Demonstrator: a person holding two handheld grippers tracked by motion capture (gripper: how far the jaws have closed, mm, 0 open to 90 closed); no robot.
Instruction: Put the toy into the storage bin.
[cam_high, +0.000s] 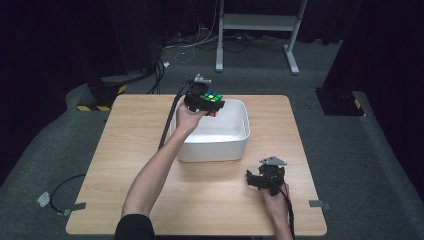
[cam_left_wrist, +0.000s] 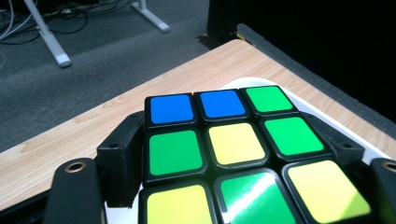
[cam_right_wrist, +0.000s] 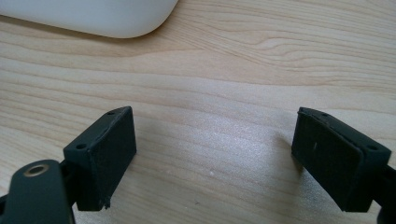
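Observation:
A scrambled puzzle cube with blue, green and yellow squares on top is held above the far left corner of a white plastic bin. My left gripper is shut on the cube. In the left gripper view the cube sits between the two black jaws, which press on its sides, with the bin's rim just beyond. My right gripper rests low over the table near the front right, open. In the right gripper view its fingers stand wide apart with bare wood between them.
The wooden table carries the bin at its centre back. A corner of the bin lies ahead of the right gripper. Cables and white stand legs lie on the grey floor beyond the table. A taped cable runs off the front left.

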